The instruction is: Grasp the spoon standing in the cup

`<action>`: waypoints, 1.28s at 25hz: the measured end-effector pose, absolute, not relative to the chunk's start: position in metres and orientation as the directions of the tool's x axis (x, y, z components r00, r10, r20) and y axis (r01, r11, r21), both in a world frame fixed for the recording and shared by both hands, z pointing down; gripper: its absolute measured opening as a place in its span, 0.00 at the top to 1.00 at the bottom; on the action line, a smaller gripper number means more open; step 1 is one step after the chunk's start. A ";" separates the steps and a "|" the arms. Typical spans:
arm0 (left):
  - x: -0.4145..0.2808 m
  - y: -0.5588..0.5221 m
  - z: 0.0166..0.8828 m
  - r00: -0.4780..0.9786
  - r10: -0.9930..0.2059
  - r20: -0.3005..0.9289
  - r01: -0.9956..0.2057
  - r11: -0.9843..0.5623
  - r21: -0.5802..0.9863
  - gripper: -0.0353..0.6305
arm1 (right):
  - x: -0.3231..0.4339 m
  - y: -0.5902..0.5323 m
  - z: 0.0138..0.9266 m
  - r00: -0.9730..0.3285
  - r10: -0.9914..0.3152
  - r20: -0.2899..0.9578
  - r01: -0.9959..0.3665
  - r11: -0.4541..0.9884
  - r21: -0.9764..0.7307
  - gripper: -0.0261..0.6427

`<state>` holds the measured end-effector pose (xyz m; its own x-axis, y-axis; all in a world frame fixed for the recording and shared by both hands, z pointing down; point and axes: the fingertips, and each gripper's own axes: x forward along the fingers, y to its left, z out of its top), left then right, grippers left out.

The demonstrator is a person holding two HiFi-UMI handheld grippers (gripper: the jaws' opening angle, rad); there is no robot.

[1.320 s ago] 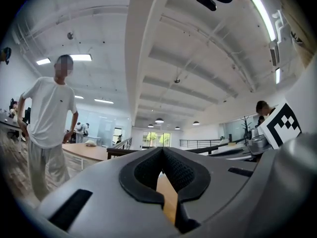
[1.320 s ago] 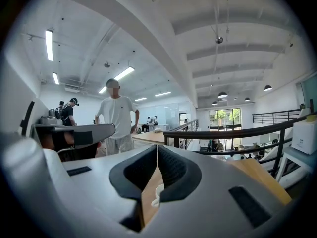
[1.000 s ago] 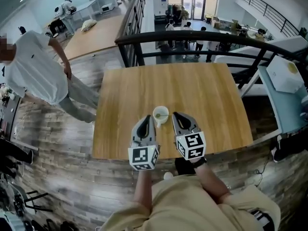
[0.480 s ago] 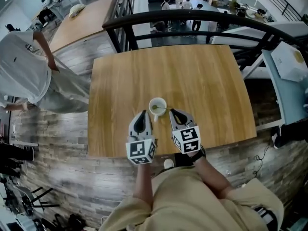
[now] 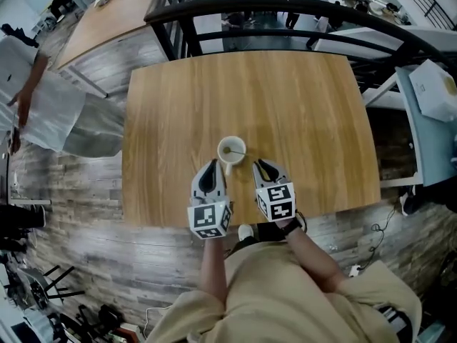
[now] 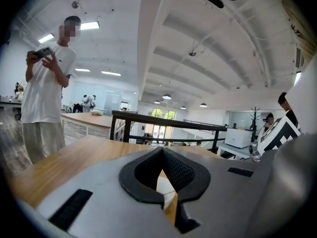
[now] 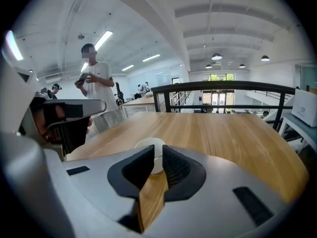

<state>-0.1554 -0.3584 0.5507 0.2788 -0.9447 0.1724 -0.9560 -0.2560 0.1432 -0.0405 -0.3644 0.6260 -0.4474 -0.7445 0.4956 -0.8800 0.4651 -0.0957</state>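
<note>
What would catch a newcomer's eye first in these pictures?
The left gripper and right gripper, grey with black-and-white marker cubes, point at a small white cup holding a spoon near the front edge of the wooden table. A person in white stands off to the left.

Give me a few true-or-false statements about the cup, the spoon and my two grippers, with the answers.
1. The cup stands upright on the wooden table. True.
2. The right gripper grips the spoon. False: its jaws are shut on nothing, short of the cup, and the spoon sits in the cup.
3. The left gripper has its jaws wide apart. False: they are together.
4. The cup sits just ahead of the two grippers, between them. True.
</note>
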 end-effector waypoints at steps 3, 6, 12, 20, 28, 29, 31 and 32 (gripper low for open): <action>-0.155 -0.365 0.562 0.274 -0.942 0.193 -0.957 -0.248 0.149 0.94 | -0.043 -0.367 0.646 -0.469 -0.705 0.531 -0.869 0.476 -0.135 0.90; -0.153 -0.371 0.571 0.273 -0.939 0.210 -0.957 -0.244 0.156 0.94 | -0.046 -0.372 0.666 -0.482 -0.674 0.560 -0.865 0.469 -0.179 0.77; -0.148 -0.383 0.579 0.275 -0.934 0.226 -0.957 -0.242 0.162 0.94 | -0.055 -0.386 0.688 -0.515 -0.653 0.555 -0.855 0.440 -0.276 0.72; -0.150 -0.393 0.591 0.257 -0.933 0.252 -0.961 -0.219 0.169 0.94 | -0.061 -0.405 0.698 -0.499 -0.697 0.515 -0.866 0.406 -0.291 0.75; -0.156 -0.397 0.591 0.248 -0.936 0.250 -0.963 -0.209 0.169 0.94 | -0.063 -0.414 0.698 -0.485 -0.711 0.509 -0.875 0.399 -0.275 0.89; -0.156 -0.396 0.591 0.246 -0.936 0.250 -0.963 -0.208 0.169 0.94 | -0.064 -0.414 0.697 -0.484 -0.713 0.507 -0.875 0.401 -0.271 0.90; -0.157 -0.395 0.590 0.245 -0.937 0.249 -0.964 -0.207 0.169 0.94 | -0.065 -0.413 0.693 -0.485 -0.718 0.499 -0.875 0.405 -0.266 0.92; -0.157 -0.394 0.589 0.245 -0.937 0.248 -0.964 -0.208 0.167 0.94 | -0.065 -0.412 0.691 -0.487 -0.720 0.494 -0.873 0.407 -0.268 0.93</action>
